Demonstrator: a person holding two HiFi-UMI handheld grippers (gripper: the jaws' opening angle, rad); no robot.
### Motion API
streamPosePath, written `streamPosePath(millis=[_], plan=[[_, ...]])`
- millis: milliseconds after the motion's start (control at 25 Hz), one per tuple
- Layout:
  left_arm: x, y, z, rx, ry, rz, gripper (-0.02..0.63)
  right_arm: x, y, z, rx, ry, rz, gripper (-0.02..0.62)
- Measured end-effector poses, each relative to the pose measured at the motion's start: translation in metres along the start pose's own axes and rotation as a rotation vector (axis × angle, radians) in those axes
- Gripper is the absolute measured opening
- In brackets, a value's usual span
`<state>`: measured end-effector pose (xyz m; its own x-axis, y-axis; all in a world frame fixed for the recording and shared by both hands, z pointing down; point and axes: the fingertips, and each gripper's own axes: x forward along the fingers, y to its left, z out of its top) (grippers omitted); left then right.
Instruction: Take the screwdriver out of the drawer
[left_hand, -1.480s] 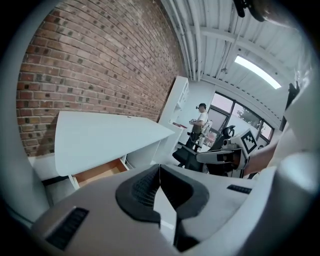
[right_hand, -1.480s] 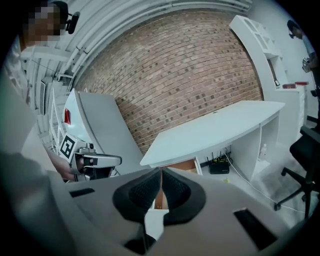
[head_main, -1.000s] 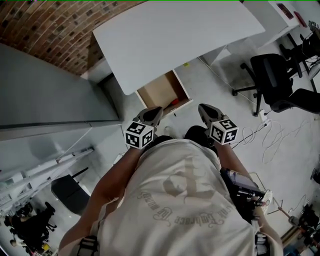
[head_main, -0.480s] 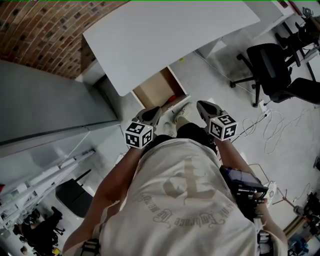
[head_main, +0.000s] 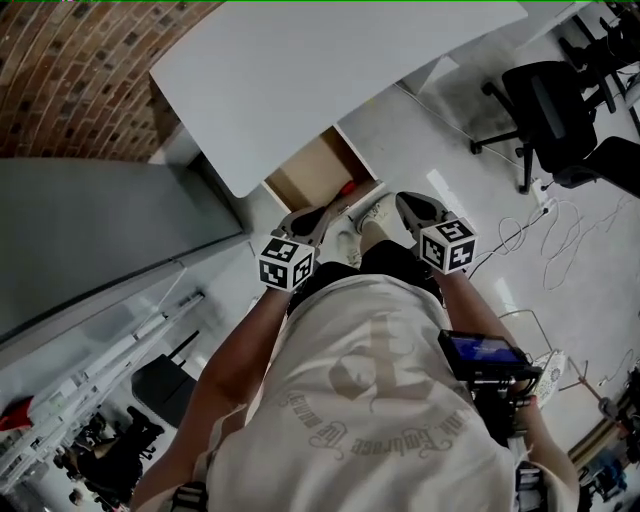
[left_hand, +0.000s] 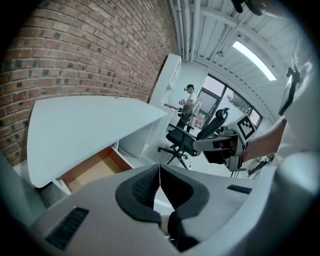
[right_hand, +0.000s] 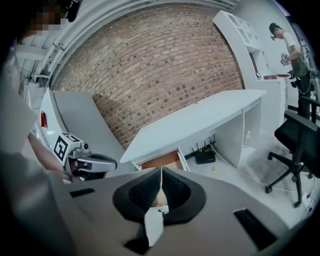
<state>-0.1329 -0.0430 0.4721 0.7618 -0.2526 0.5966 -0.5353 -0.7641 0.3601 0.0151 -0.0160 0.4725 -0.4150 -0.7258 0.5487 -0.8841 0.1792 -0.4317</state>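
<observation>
Screwdriver (head_main: 347, 187): in the head view it is at most a small red speck at the near right corner of the open drawer (head_main: 312, 172), too small for you to be sure of. The desk (head_main: 300, 70) covers the drawer's far part, and your torso hides the floor below you. You hold the left claw (head_main: 333, 212) and right claw (head_main: 404, 203) side by side, apart, just near of the drawer front and above your shoes (head_main: 368, 216). Their jaws are hard to read from up here. Right of the drawer the floor is open as far as a chair (head_main: 560, 110) and loose cables (head_main: 560, 250). On the left a grey panel (head_main: 100, 230) stands close beside the desk.

In the left gripper view, the left claw (left_hand: 159, 169) has its pads pressed together with nothing between them. Its body cuts off the drawer's (left_hand: 92, 170) near end, so you see only bare tan floor and no tool. The desk (left_hand: 90, 127) overhangs the drawer. The right claw (left_hand: 200, 145) hangs off to the right, before the chair (left_hand: 185, 140).

In the right gripper view, the right claw (right_hand: 161, 176) is also closed and empty. The drawer (right_hand: 162, 161) shows as a narrow strip just above the pads, its inside hidden. The left claw (right_hand: 111, 163) is at the left, clear of the desk (right_hand: 200, 120) edge.
</observation>
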Motion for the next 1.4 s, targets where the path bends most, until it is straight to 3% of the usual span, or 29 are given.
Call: streamPosePath(millis=[520,760,1000,1400], plan=[[0.068,0.018,-0.003,0.087,0.212,-0.008,0.021,0.039,-0.051,0.017,-0.010,0.047,0.008,0.025],[0.090,0.022,-0.013,0.099,0.289,-0.022,0.021,0.040,-0.070,0.012,0.042,0.049,0.005,0.025],[0.127,0.020,-0.044,0.207,0.391,-0.058,0.021,0.042,-0.084,-0.018,0.075,0.088,0.020,0.025],[0.159,0.046,-0.085,0.122,0.480,-0.053,0.023,0.061,-0.105,-0.053,0.112,0.111,-0.003,0.025]])
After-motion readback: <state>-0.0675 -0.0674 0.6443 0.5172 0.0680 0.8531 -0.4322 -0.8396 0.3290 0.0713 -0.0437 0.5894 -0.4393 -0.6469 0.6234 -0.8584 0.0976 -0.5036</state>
